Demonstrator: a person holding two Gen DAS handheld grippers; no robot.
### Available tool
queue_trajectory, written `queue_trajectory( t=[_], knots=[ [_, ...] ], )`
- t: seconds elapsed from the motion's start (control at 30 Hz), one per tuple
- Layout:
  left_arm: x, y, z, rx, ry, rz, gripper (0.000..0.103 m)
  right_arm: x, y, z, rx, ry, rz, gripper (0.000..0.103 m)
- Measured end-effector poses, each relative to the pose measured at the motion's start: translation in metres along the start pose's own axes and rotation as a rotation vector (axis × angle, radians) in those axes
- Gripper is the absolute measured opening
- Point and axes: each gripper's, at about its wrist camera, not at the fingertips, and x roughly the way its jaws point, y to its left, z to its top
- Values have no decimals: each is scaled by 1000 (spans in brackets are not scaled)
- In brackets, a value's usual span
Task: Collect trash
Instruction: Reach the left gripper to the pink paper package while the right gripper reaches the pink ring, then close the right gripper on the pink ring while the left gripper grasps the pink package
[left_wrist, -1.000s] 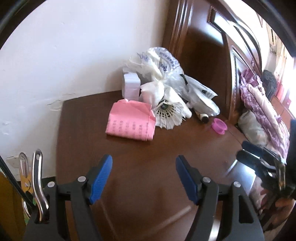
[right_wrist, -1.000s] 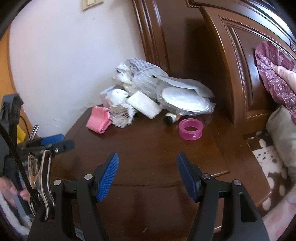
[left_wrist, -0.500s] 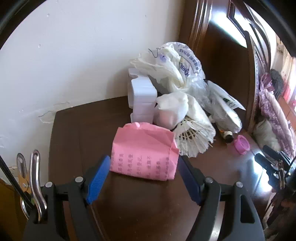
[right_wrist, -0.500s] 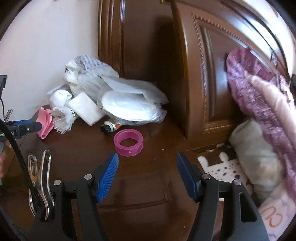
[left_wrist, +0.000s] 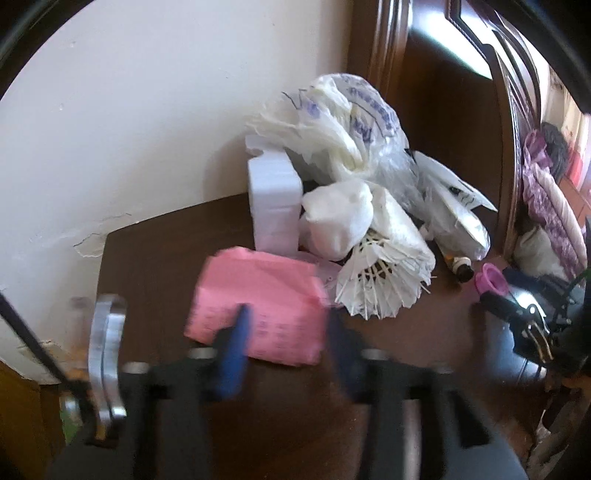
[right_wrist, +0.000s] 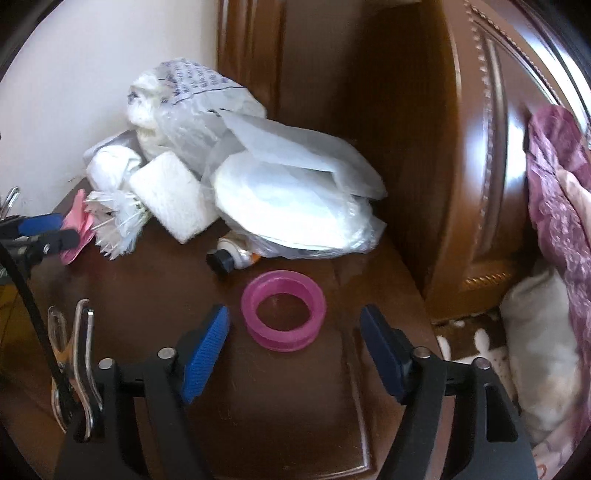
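Creased pink paper between the just-closing left hand-held gripper's narrowed, blurred jaws.

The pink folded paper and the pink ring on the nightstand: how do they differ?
The pink folded paper is flat, soft and printed with text; the pink ring is a rigid plastic hoop, open through its middle. The paper lies by the white foam block; the ring lies apart from the pile, near the small bottle. Both are pink and rest on the wooden top.
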Motion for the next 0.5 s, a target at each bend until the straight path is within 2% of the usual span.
queue_trajectory(
  t=[0.03,0.17,0.33,0.43,0.5],
  knots=[
    [-1,2,-1,-4,3,-4,15,-1,1,-1,-3,-6,20,44],
    [-12,16,-6,-58,-38,-60,3,-5,1,-5,6,-27,18,43],
    [-36,36,-14,-131,-113,-153,0,-16,10,-10,-28,-66,21,43],
    [-46,39,-15,-130,-132,-173,0,-26,16,-14,-33,-92,41,43],
    [-45,37,-13,-104,-136,-151,0,-33,21,-17,-43,-105,44,43]
  ],
)
